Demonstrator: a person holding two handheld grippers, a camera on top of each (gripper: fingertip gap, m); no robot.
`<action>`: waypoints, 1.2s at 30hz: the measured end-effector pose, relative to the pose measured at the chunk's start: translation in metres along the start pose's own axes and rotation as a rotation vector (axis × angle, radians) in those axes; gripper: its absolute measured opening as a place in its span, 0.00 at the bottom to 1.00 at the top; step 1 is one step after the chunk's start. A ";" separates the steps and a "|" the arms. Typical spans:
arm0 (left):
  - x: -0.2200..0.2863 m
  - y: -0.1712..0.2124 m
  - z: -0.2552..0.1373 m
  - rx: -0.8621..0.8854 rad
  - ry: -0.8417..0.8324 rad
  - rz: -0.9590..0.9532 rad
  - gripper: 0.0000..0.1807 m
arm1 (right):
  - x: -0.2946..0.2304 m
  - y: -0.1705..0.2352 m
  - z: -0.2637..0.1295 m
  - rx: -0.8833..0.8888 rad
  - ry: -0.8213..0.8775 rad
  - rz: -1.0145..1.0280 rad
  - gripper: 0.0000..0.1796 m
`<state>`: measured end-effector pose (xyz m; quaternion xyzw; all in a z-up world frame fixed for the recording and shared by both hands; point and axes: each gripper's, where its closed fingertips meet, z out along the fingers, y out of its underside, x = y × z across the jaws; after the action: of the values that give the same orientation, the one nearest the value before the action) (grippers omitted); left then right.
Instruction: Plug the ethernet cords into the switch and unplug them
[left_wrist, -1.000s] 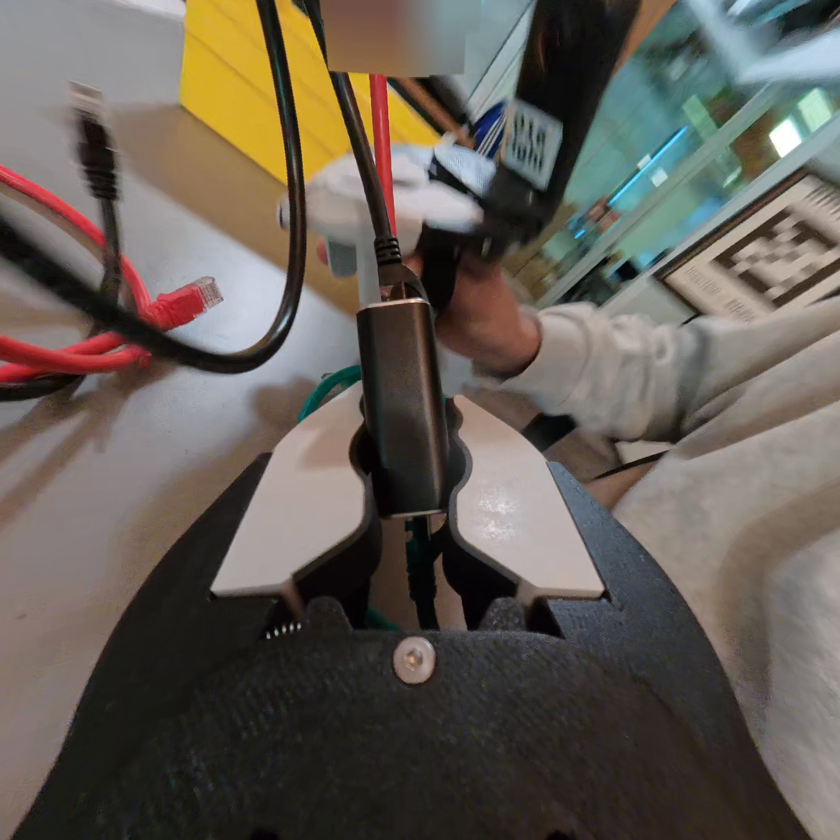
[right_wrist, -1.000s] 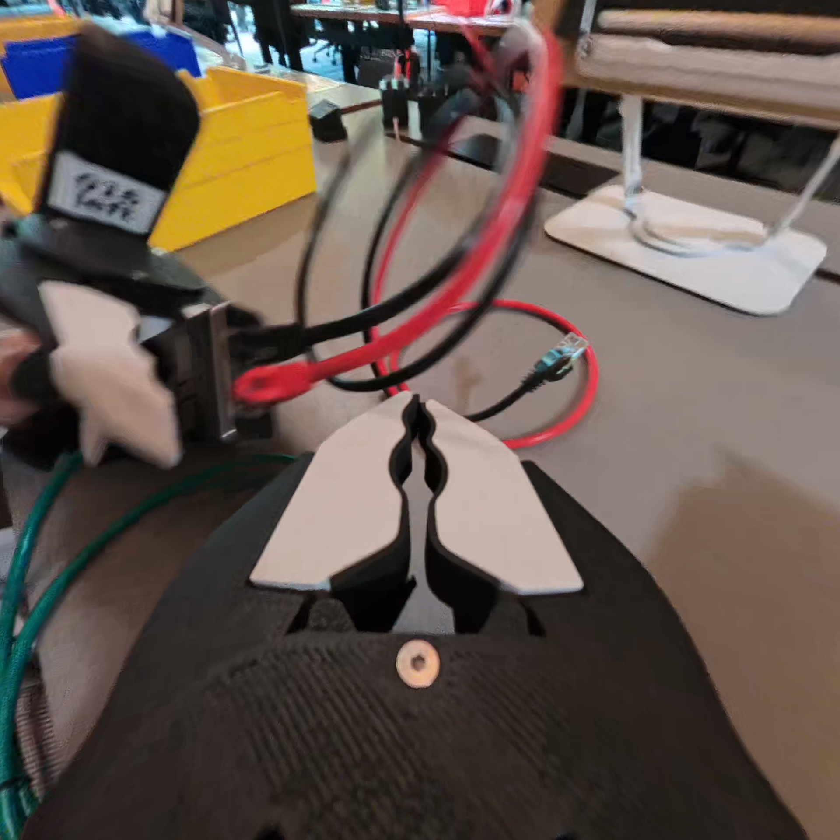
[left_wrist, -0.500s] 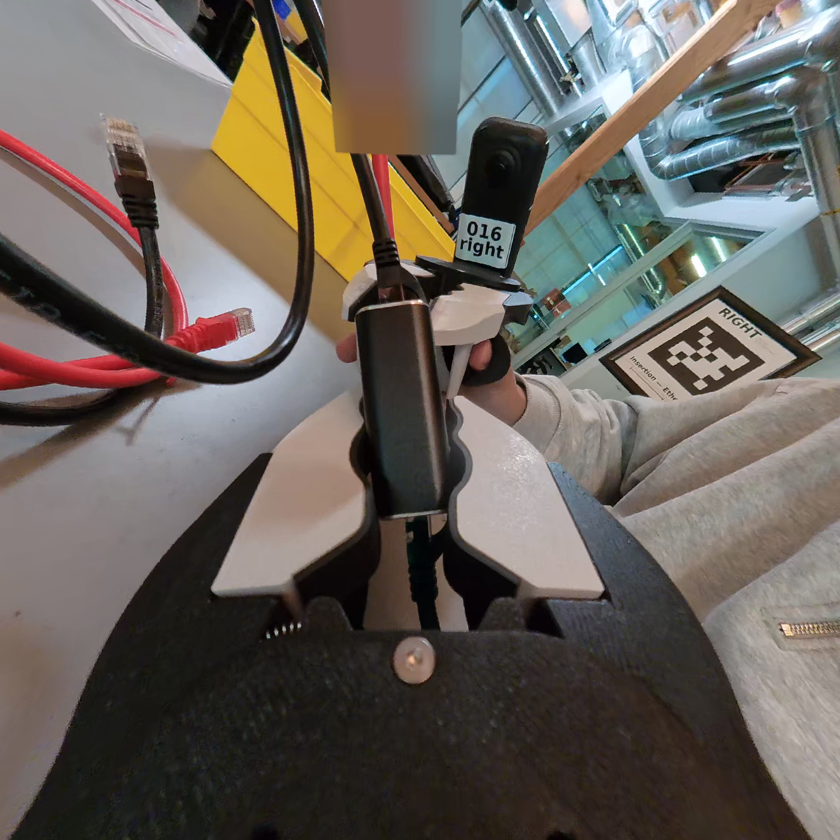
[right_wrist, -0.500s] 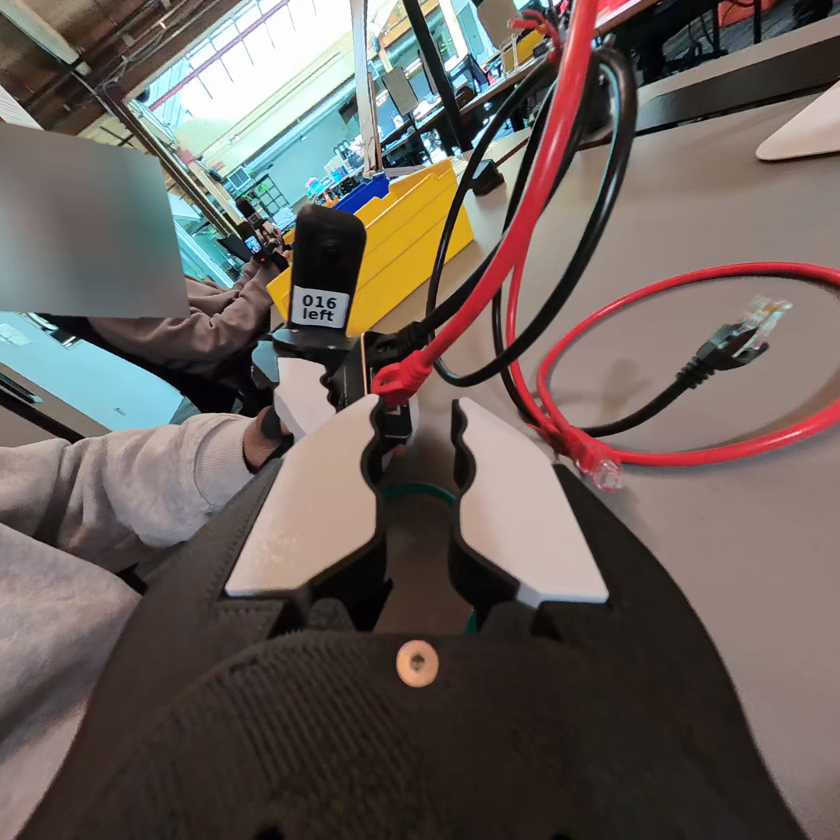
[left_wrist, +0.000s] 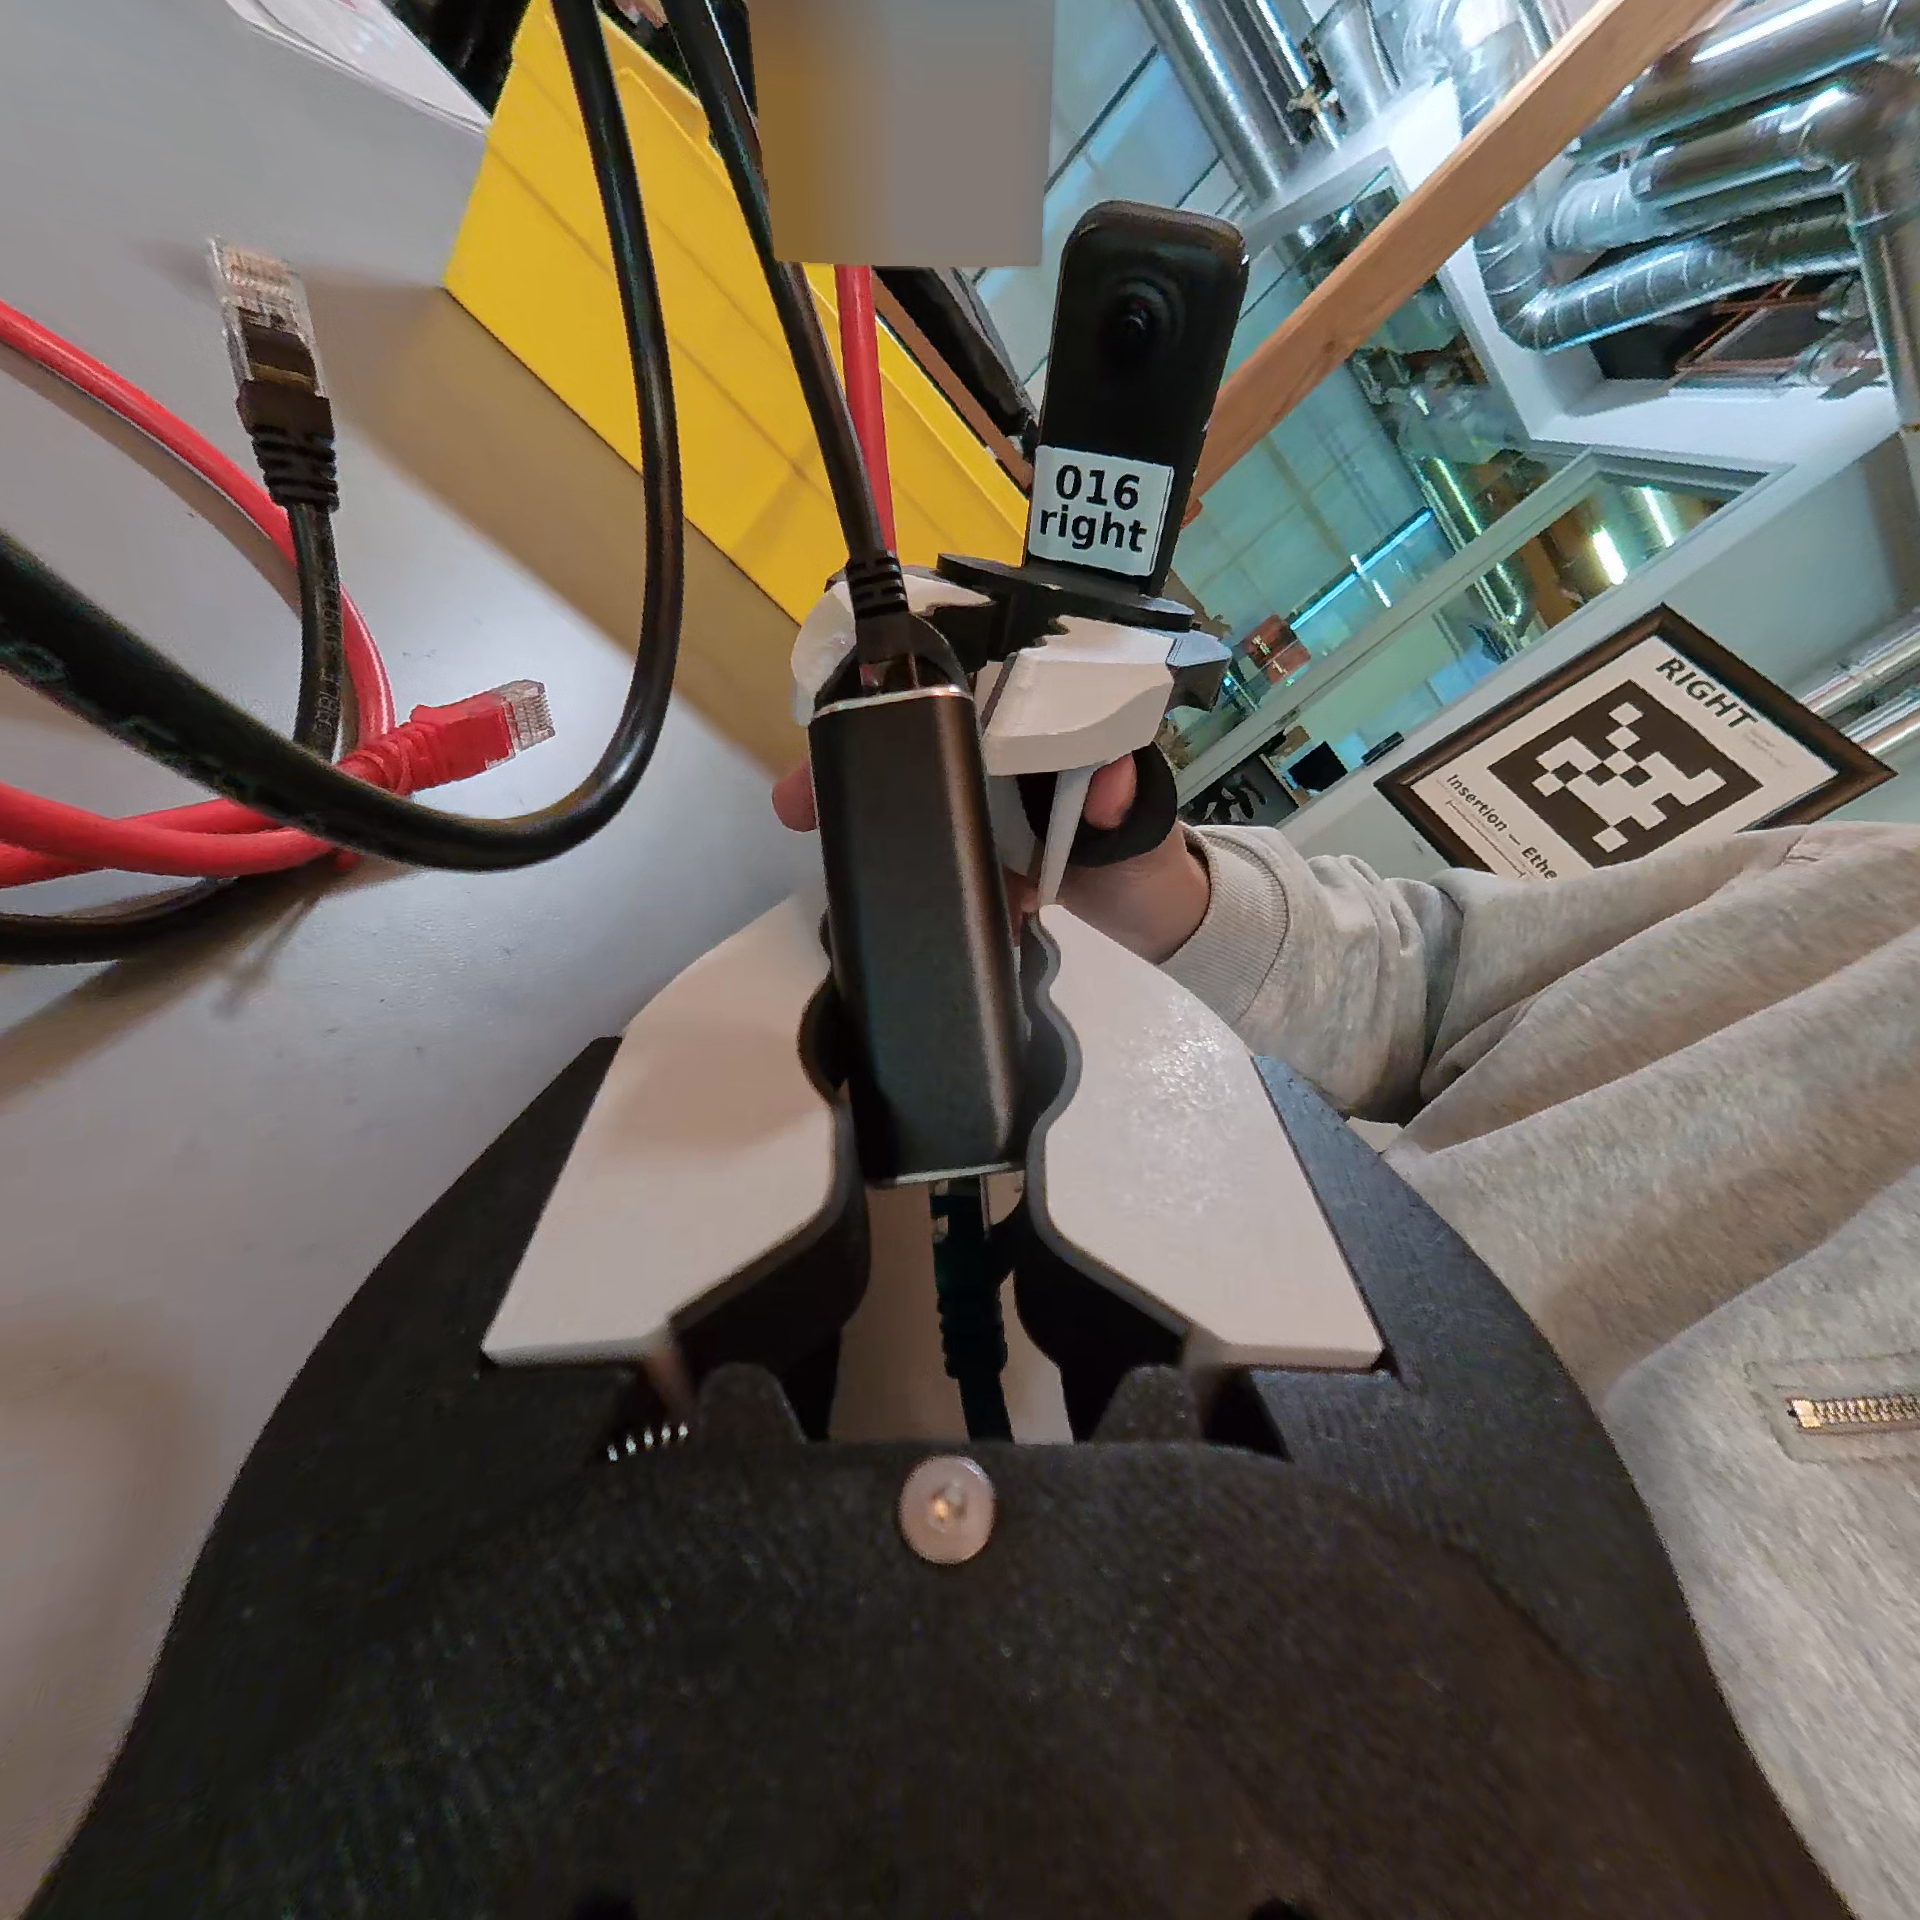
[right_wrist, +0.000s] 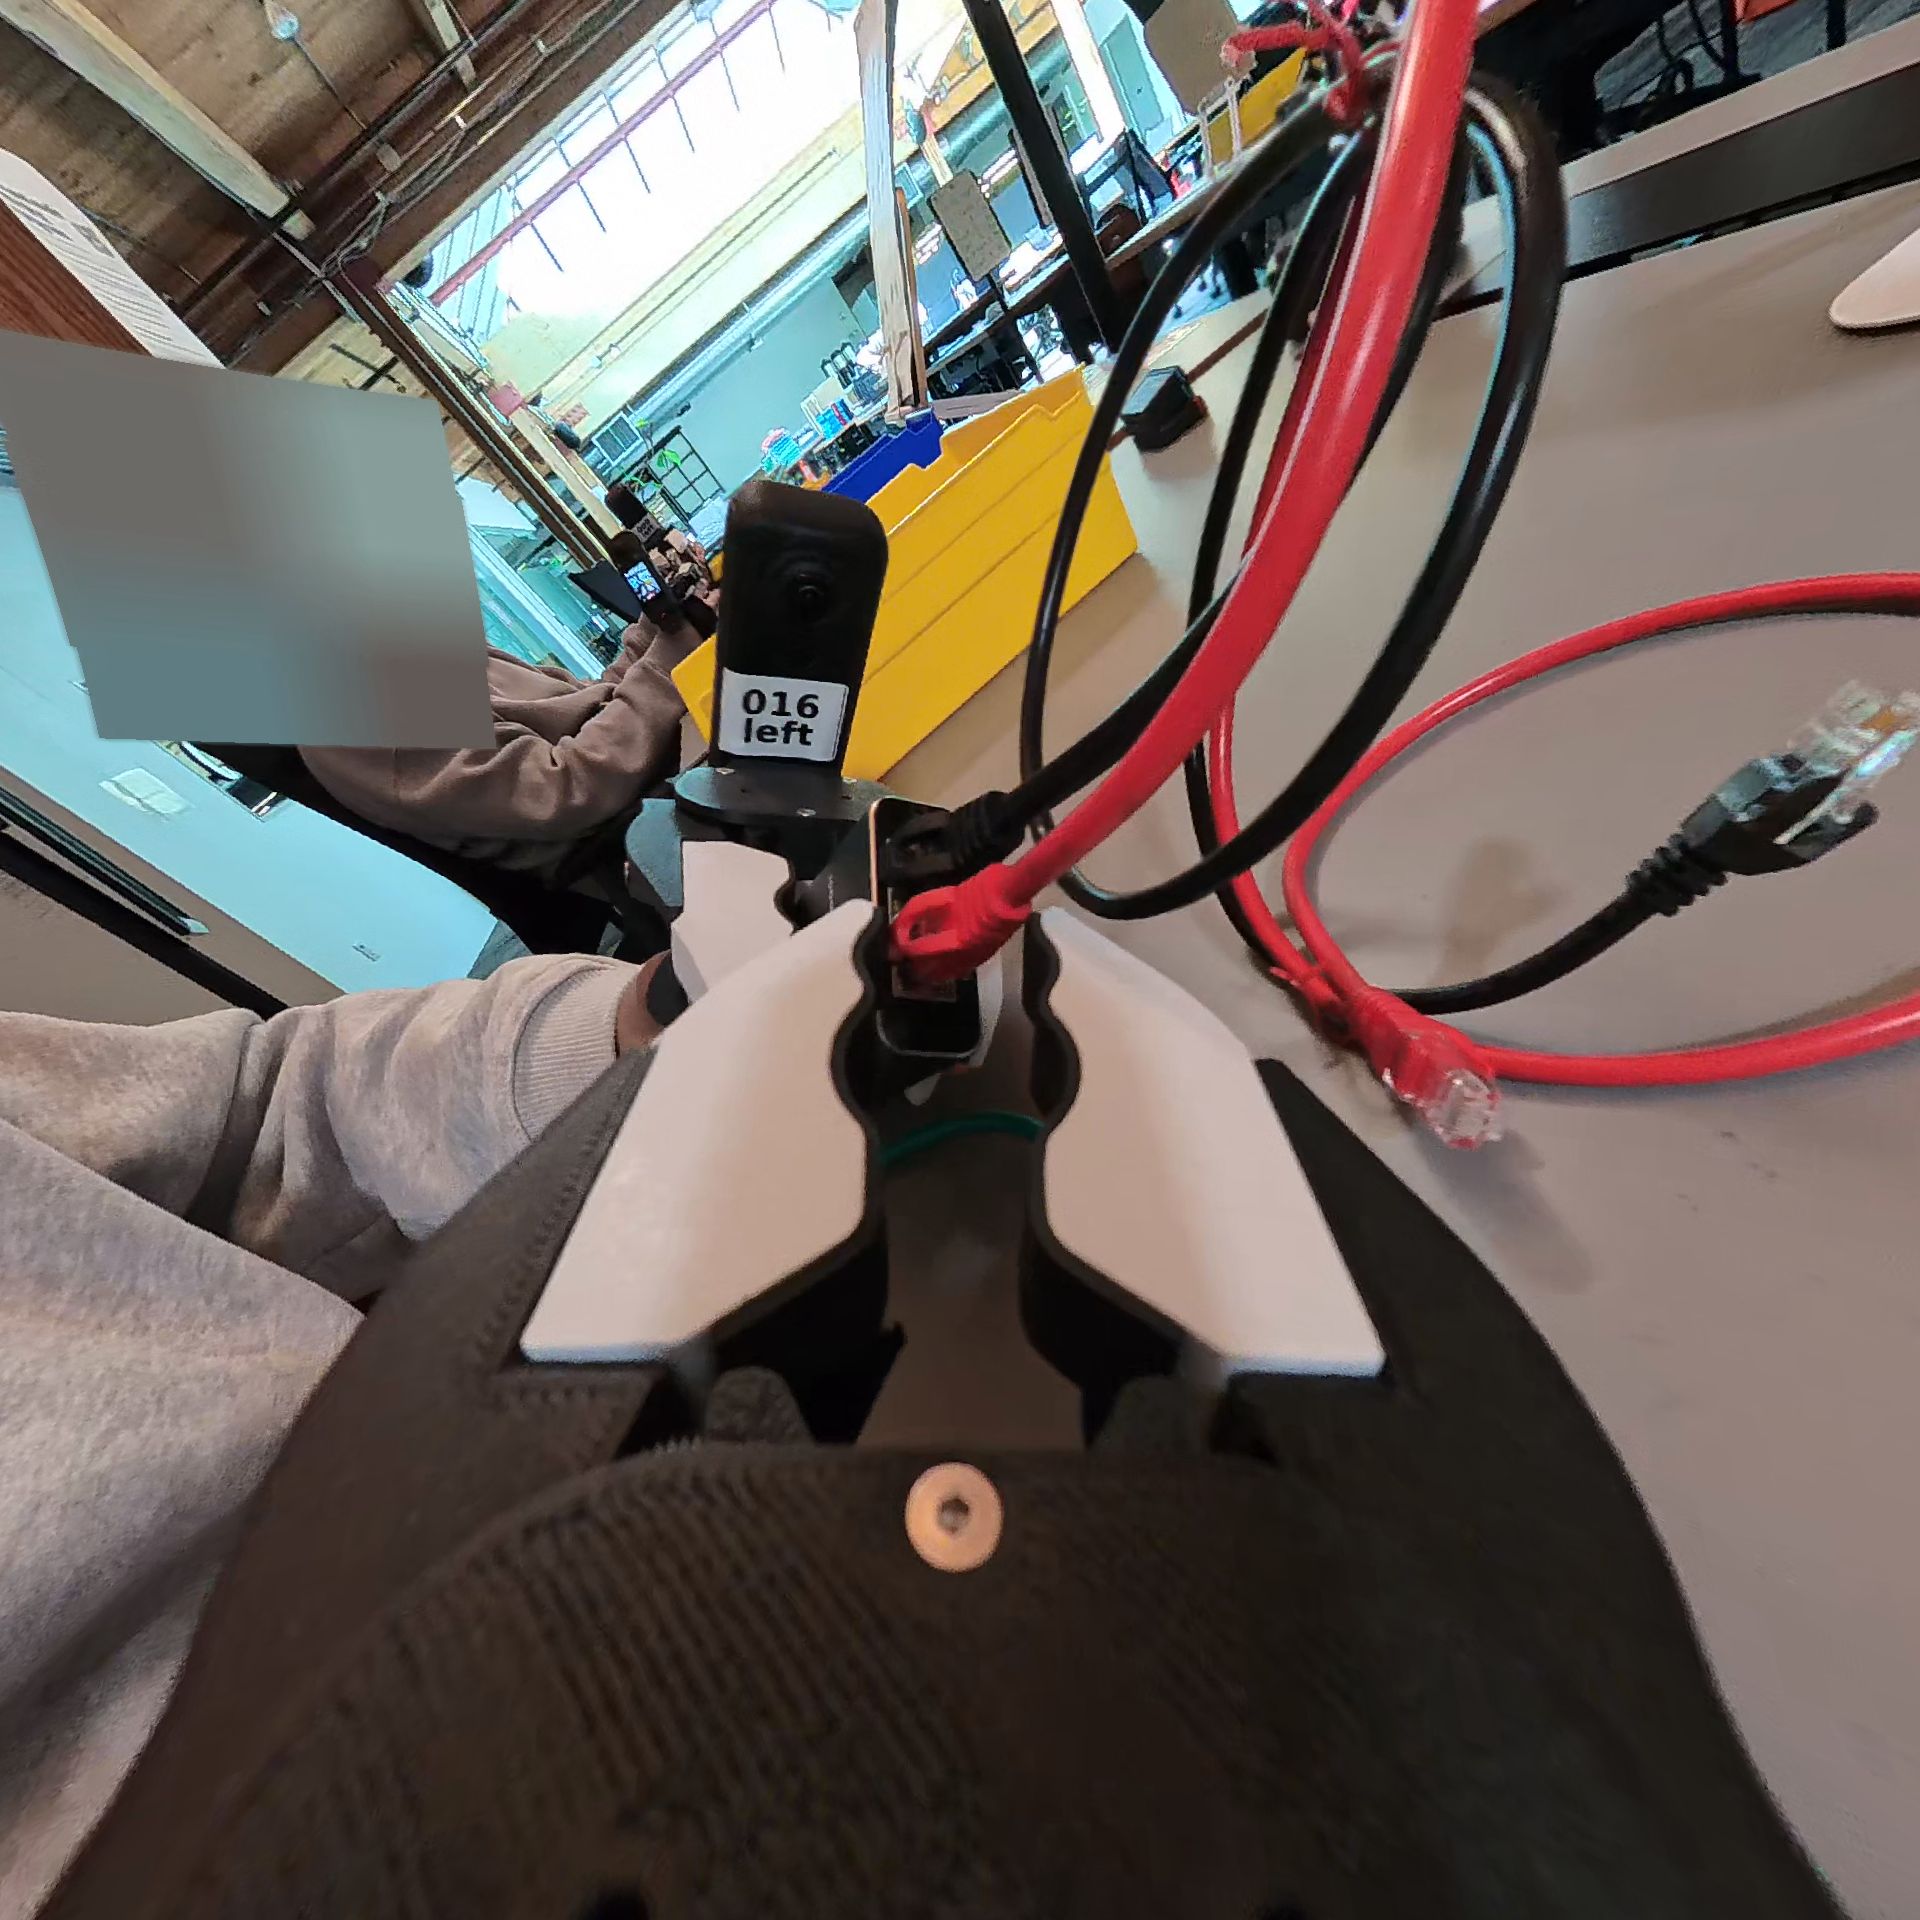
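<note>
**Your left gripper (left_wrist: 925, 997) pinches the small black metal switch box (left_wrist: 914, 935) at frame centre; your right gripper (right_wrist: 951, 997) is spread around its port end.**

The box is rigid, light and smooth, so grip its flat sides firmly. The red ethernet cord plug (right_wrist: 951, 920) and black cord plug (right_wrist: 961, 831) sit in its ports. Take the red one by its stiff boot, not the springy cable; its clear latch tab looks fragile. Loose plugs lie on the grey table (right_wrist: 1662, 1299), right.

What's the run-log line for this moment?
left gripper: shut on switch | right gripper: open, at red plug | black plug: inserted
</note>
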<state>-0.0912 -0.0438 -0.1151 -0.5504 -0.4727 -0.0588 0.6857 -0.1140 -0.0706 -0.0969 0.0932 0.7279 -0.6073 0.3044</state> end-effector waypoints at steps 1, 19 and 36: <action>0.000 0.000 0.000 0.000 0.002 0.000 0.16 | 0.000 0.000 0.000 0.001 -0.003 0.001 0.14; 0.002 -0.003 -0.002 0.024 0.029 -0.016 0.16 | -0.002 -0.002 -0.002 0.021 -0.036 0.030 0.12; 0.002 -0.002 -0.002 0.021 0.033 -0.023 0.17 | -0.001 0.000 -0.002 0.011 -0.030 0.000 0.11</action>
<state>-0.0897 -0.0452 -0.1120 -0.5364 -0.4683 -0.0708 0.6985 -0.1139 -0.0690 -0.0960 0.0857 0.7198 -0.6127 0.3149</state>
